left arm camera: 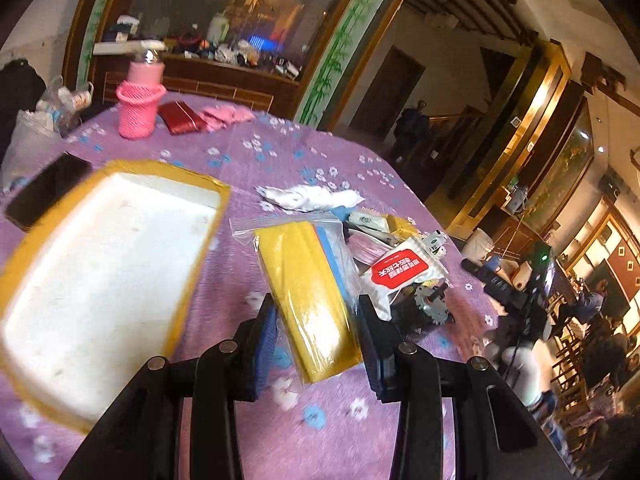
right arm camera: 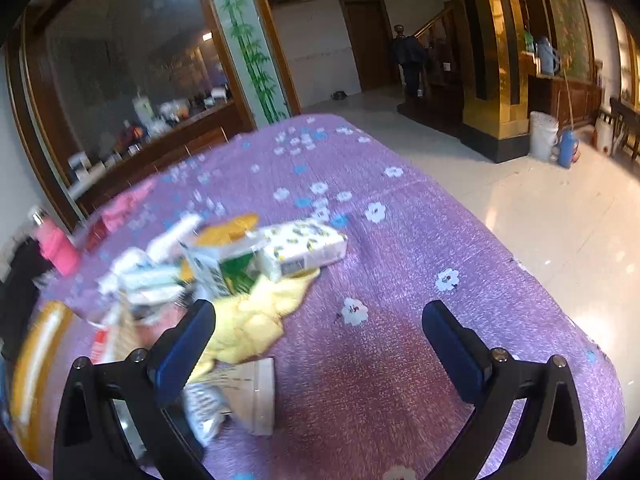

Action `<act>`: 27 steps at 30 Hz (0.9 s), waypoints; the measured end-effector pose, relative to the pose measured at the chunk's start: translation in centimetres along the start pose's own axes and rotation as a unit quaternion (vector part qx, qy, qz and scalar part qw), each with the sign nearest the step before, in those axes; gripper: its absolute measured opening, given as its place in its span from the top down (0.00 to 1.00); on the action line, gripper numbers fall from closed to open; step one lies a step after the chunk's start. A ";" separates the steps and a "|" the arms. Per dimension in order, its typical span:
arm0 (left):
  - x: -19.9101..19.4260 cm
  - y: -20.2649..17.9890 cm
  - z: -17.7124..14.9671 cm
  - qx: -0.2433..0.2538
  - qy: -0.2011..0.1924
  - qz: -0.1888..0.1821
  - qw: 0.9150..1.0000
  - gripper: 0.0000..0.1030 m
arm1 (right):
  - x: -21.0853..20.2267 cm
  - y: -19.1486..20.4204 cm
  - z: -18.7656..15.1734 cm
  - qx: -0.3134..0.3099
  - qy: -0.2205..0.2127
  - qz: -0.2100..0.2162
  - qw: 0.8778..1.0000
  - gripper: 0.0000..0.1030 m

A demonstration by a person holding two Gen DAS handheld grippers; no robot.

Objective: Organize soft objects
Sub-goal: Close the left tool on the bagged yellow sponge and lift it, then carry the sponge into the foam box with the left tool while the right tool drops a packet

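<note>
The left tool (left arm camera: 316, 328) gripped a clear zip bag of yellow and blue cloths (left arm camera: 308, 288), its blue pads pressed on the bag's near end while the far end hung out ahead of the fingers. The bag appeared lifted clear of the purple flowered worktop (left arm camera: 320, 420), tilted, just right of the yellow-rimmed white tray (left arm camera: 120, 168). That tray looked empty in what the left wrist view showed of it, so as a judgement the sorting had barely begun: this bag seemed to be the first item on its way in.

Right of the tray, beyond the bag, the pile waited: a white pouch with a red label (left arm camera: 400, 270), small packets, and a crumpled white tissue (left arm camera: 312, 198) farther out. Far beyond the tray stood a pink knitted holder (left arm camera: 136, 114) with a bottle, and a dark phone (left arm camera: 48, 190) lay touching the tray's left rim.

The right tool (right arm camera: 320, 340) stood wide open and held nothing, hovering over bare cloth on the side of the pile away from the tray. From its view the tray edge (right arm camera: 36, 360) showed at far left, and right of it lay a yellow cloth (right arm camera: 256, 320), a flower-printed tissue pack (right arm camera: 304, 246) and a green-and-white carton (right arm camera: 224, 268), all still to be moved.

Both tools pointed forward and down toward the worktop, the left angled a little toward the tray.
</note>
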State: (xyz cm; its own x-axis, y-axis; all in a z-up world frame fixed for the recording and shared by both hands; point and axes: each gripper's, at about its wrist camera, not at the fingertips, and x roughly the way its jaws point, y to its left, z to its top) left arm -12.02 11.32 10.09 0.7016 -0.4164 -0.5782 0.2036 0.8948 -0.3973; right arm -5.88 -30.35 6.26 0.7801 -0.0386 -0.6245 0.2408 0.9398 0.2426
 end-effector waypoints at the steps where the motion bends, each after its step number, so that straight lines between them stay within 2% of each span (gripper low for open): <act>1: -0.7 0.1 -0.1 0.007 -0.007 0.004 1.000 0.61 | -0.8 -0.2 0.2 0.002 -0.005 0.006 1.000 0.00; 4: -2.6 0.9 -0.5 0.016 -0.027 0.015 0.999 0.61 | -2.6 -0.4 1.2 0.004 0.001 0.029 1.000 0.00; 7: -2.6 1.5 -0.6 0.008 -0.030 0.013 0.999 0.61 | -2.9 1.1 2.0 0.001 0.045 0.091 0.995 0.00; 9: -2.5 1.8 -0.7 0.001 -0.029 0.011 1.000 0.61 | -2.2 3.9 2.0 -0.032 0.083 0.133 0.987 0.00; 13: -3.3 2.5 -1.3 -0.009 -0.032 0.015 0.999 0.61 | 0.9 8.9 1.3 -0.078 0.153 0.159 0.972 0.06; 14: -3.6 2.6 -1.4 -0.010 -0.034 0.017 0.999 0.61 | 1.5 9.8 1.0 -0.087 0.165 0.158 0.970 0.09; 16: -4.3 3.3 -1.5 -0.015 -0.038 0.023 0.999 0.61 | 2.9 11.3 0.6 -0.104 0.189 0.155 0.964 0.24; 17: -4.6 3.6 -1.6 -0.017 -0.041 0.026 0.999 0.61 | 3.4 11.8 0.3 -0.107 0.200 0.158 0.961 0.47; 18: -4.8 4.1 -1.6 -0.021 -0.043 0.029 0.998 0.61 | 3.9 12.3 0.1 -0.106 0.217 0.170 0.955 0.63; 20: -4.9 4.6 -1.5 -0.028 -0.045 0.031 0.998 0.61 | 3.7 12.6 0.0 -0.096 0.221 0.191 0.951 0.70; 23: -4.9 5.5 -1.4 -0.041 -0.044 0.029 0.998 0.61 | 1.3 13.2 0.1 -0.102 0.197 0.208 0.953 0.81; 27: -5.0 7.0 -0.4 -0.055 -0.043 0.032 0.997 0.61 | -2.1 14.5 1.1 -0.117 0.168 0.226 0.952 0.82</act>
State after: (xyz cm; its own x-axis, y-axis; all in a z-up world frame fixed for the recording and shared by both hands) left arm -14.39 19.65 9.89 0.7680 -0.3395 -0.5431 0.0842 0.8941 -0.4398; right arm -3.34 -16.98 11.92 0.5353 0.4618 -0.7073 -0.2422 0.8861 0.3952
